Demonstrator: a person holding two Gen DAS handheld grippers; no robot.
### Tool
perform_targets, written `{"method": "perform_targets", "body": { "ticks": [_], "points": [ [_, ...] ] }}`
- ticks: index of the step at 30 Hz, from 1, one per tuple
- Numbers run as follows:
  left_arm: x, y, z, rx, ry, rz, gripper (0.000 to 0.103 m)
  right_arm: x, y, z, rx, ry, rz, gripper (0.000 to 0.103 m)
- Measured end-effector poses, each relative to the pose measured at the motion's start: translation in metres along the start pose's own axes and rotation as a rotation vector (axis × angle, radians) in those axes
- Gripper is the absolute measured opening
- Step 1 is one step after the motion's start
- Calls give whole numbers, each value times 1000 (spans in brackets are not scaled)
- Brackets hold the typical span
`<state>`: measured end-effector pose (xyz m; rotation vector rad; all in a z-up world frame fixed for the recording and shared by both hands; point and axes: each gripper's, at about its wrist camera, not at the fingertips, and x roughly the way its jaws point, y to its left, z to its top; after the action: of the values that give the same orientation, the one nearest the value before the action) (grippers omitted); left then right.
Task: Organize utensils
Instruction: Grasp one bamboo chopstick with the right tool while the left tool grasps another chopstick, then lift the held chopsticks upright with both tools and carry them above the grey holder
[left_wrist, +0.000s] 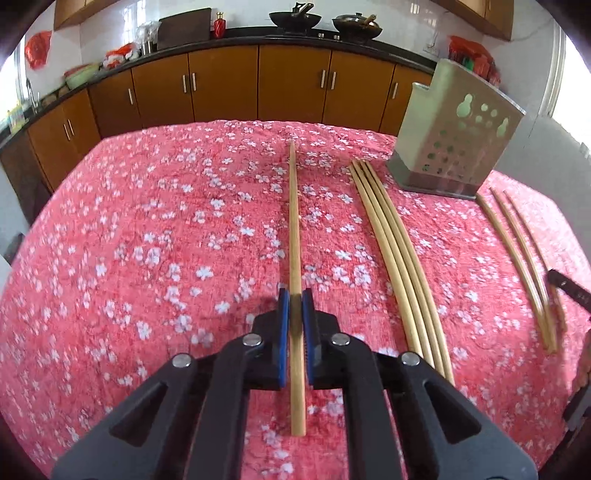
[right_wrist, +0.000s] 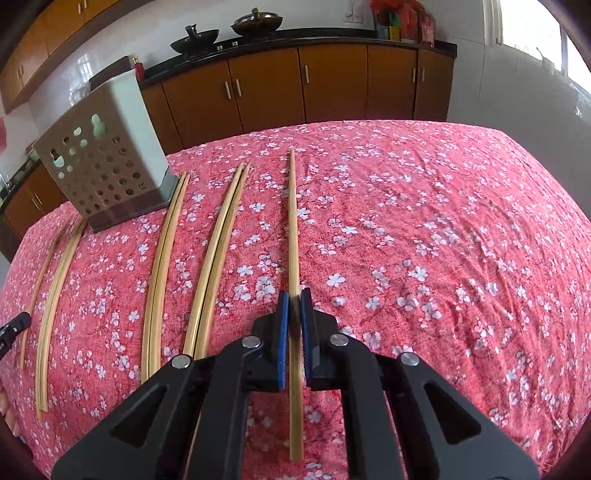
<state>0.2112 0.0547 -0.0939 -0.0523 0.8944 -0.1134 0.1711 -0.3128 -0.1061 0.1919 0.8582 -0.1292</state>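
Left hand-held gripper (left_wrist: 294, 314) and right hand-held gripper (right_wrist: 294, 314) each clamp one pale bamboo chopstick (left_wrist: 294, 236), lifted lengthwise, presumably for the perforated steel holder (left_wrist: 452, 140) at the desk's (left_wrist: 147, 221) far edge.

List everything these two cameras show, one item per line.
tablecloth: one, pink with white flowers, covering the table
utensil holder: one, steel with punched holes, upright at the far side of the cloth
loose chopsticks: a bundle of four, pale bamboo, left of the holder; two more pairs on its other side
left-held chopstick: one, bamboo, pointing away
right-held chopstick: one, bamboo, pointing away
cabinets: a row, brown, behind the table
woks: two, black, on the counter
bottle: one, red, on the counter
left gripper: black, blue pads, shut on its chopstick
right gripper: the same, shut on its chopstick
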Motion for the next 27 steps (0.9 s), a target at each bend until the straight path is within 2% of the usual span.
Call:
{"method": "perform_targets", "body": {
  "ticks": [3, 12, 20, 22, 27],
  "points": [
    [-5, 2, -6, -15, -1, -16, 10, -4, 1, -5, -8, 5, 4, 8],
    [-13, 1, -15, 3, 2, 0, 10, -20, -2, -22, -25, 1, -3, 8],
    [-15, -2, -14, 10, 8, 25, 8, -22, -1, -20, -21, -2, 1, 7],
    [-20, -1, -12, -5, -1, 15, 8, -37, -1, -19, -14, -41, 16, 7],
    [-51, 0, -1, -7, -94, 3, 8, -74, -2, -6, -8, -148, 35, 7]
  ]
}}
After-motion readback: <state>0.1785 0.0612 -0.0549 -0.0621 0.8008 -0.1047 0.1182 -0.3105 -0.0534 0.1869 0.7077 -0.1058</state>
